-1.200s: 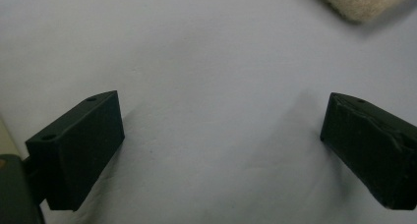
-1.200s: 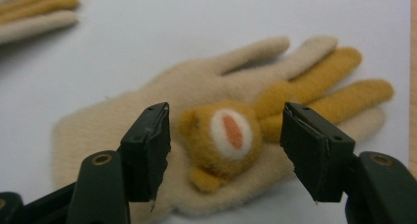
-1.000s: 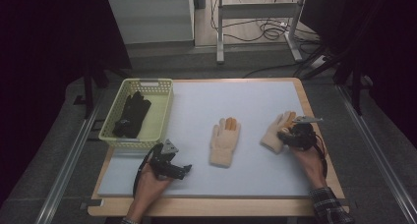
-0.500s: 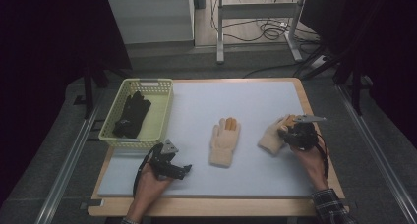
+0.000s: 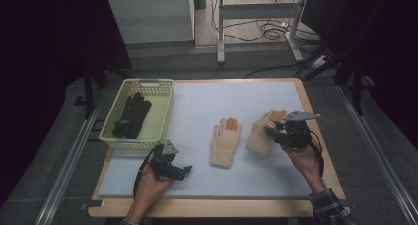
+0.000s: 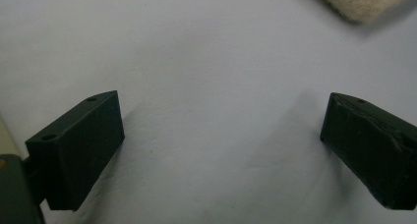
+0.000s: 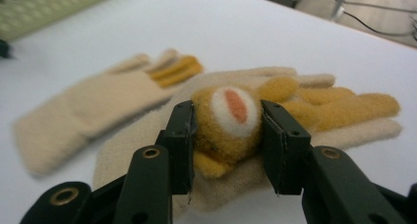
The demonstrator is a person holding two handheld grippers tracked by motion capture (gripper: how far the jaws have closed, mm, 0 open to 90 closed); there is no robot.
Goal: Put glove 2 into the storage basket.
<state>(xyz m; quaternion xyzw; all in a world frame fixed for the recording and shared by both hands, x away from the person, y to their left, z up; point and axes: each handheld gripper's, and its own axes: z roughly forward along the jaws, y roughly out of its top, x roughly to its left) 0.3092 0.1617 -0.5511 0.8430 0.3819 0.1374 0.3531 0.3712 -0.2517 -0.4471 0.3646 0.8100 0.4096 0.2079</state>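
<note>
Two cream knit gloves with orange-yellow fingers are on the white mat (image 5: 256, 175). One glove (image 5: 226, 142) lies flat in the middle. My right gripper (image 5: 271, 131) is shut on the second glove (image 5: 260, 132) just to its right. In the right gripper view the jaws (image 7: 226, 130) have just been closing and now pinch a yellow plush lump of that glove (image 7: 314, 103), lifting it; the flat glove (image 7: 93, 108) lies behind. My left gripper (image 5: 183, 171) rests near the mat's front left, jaws wide open (image 6: 221, 145) over bare mat, a glove cuff (image 6: 364, 0) just ahead.
A pale green basket (image 5: 162, 114) holding black gloves (image 5: 132, 115) stands at the mat's back left. The wooden table edge (image 5: 217, 207) frames the mat. Desk legs and cables (image 5: 266, 32) are on the floor beyond the table.
My right gripper has risen and shifted left, dragging the right-hand glove closer to the middle glove. The left gripper has stayed put.
</note>
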